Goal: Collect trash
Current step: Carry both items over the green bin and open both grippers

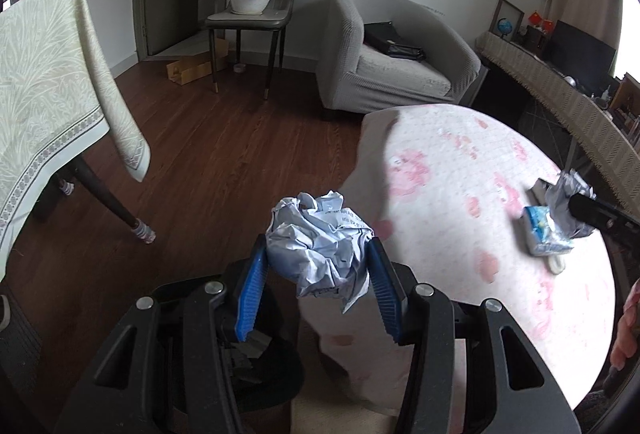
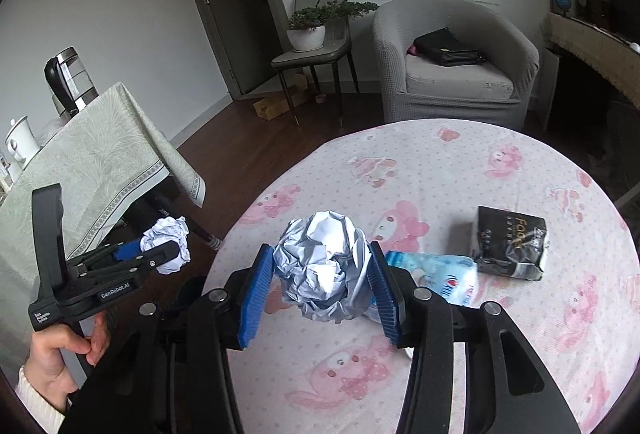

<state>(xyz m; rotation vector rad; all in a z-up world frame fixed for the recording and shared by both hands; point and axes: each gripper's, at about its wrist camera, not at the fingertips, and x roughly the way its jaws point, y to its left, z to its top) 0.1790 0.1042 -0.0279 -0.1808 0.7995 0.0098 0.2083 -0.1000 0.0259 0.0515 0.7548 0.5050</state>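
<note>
- My left gripper [image 1: 318, 262] is pinching a crumpled paper ball [image 1: 320, 242] between its blue pads, held off the table edge above the wood floor [image 1: 224, 162].
- My right gripper [image 2: 322, 274] is clamped on a second paper wad [image 2: 324, 266], lifted over the pink-print round table [image 2: 460, 162].
- On the table: blue tissue pack [image 2: 440, 274] just behind the right pad, black wrapper [image 2: 510, 242] beside it.
- Dark bin [image 1: 272, 366] sits below the left gripper.
</note>
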